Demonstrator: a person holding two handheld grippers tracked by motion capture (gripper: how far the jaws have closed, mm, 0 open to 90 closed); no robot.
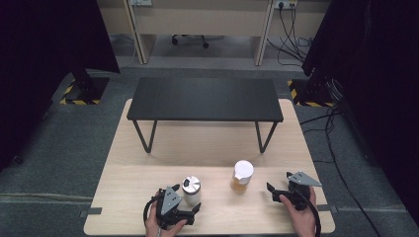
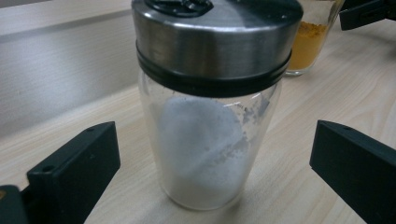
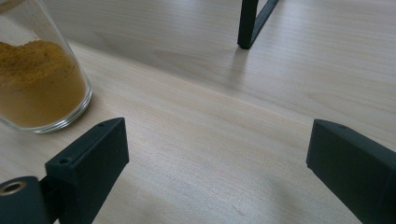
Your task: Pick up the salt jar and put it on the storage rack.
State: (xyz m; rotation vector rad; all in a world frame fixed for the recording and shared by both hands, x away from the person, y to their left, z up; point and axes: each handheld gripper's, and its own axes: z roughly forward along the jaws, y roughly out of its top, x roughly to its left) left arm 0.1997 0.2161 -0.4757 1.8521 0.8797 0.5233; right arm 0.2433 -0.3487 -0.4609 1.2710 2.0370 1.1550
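While I look down from the high view, my left gripper sits just beside the clear glass shaker with a steel lid on the pale wooden counter. In the left gripper view, jaws stand apart, flanking that shaker without touching. In the right gripper view, jaws are spread wide; the glass jar of orange powder stands off left.

Looks like a lab / test cell in an office-type room. Grey carpet floor, black curtains both sides, stand bases with yellow-black hazard tape, loose cables, wall sockets at the far wall, office chair base under a desk.
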